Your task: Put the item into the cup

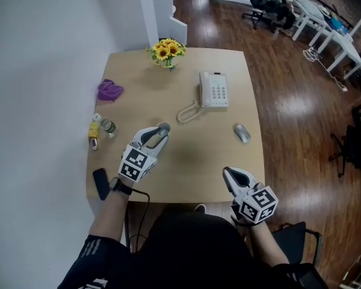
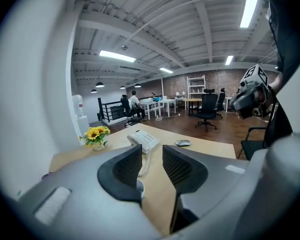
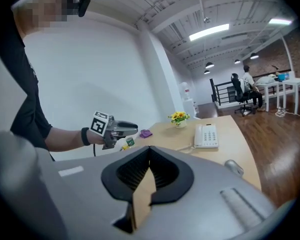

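Observation:
My left gripper (image 1: 162,129) hangs over the middle-left of the wooden table (image 1: 186,161), jaws open (image 2: 151,159) with nothing between them. A small pale round-rimmed thing, perhaps the cup (image 2: 139,187), shows just under its left jaw, mostly hidden; I cannot see inside it. In the head view a grey rim (image 1: 164,126) peeks out at the same fingertips. My right gripper (image 1: 228,173) is held at the near right edge of the table, jaws shut (image 3: 150,156) and empty. A small yellow bottle (image 1: 94,129) and a glass jar (image 1: 109,127) lie at the table's left edge.
A white desk phone (image 1: 213,90) with a coiled cord sits mid-table, a grey mouse (image 1: 242,133) to its right. Sunflowers in a vase (image 1: 168,52) stand at the far edge, a purple cloth (image 1: 109,90) at the left. A black object (image 1: 100,183) lies at the near left corner.

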The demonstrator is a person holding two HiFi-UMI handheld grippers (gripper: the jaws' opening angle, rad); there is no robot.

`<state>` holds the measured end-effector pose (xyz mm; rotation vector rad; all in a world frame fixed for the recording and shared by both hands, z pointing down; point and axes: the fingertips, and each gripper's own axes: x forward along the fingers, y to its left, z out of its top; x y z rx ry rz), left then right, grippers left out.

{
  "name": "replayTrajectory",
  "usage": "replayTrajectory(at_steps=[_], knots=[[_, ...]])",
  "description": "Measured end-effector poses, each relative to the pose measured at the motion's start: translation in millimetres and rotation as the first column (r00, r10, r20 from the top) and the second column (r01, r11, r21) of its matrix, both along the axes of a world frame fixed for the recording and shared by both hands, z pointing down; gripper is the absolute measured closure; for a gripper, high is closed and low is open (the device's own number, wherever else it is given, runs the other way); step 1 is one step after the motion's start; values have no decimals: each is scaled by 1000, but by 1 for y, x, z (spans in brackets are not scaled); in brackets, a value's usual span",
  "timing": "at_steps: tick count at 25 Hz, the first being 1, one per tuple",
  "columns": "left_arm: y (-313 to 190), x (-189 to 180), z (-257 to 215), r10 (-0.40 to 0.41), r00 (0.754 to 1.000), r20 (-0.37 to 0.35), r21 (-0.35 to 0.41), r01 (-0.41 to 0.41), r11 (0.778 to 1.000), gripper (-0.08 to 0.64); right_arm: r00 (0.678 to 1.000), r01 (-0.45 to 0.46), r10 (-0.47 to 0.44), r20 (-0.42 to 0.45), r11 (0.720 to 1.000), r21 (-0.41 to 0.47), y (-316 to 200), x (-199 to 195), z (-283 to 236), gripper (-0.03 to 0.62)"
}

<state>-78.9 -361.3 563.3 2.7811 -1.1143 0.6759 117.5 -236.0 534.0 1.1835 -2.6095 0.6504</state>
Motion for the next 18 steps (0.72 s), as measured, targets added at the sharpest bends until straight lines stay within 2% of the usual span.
replayTrajectory(at_steps=[5, 9, 13, 18], knots=[[64, 9, -16, -56, 994, -94, -25, 54, 998, 431, 999, 43, -43, -1, 998, 35, 1, 10, -7, 584], [108, 28, -15, -95, 983, -158, -73, 84, 994, 428, 998, 64, -64, 15, 998, 28, 6, 22, -2, 584], [139, 44, -6, -104, 982, -156, -102, 89, 991, 428, 994, 105, -105, 20, 994, 23, 11, 21, 1, 584], [164, 45, -9, -134, 980, -147, -109, 119, 987, 426, 989, 146, -147, 28, 989, 29, 20, 18, 1, 584]])
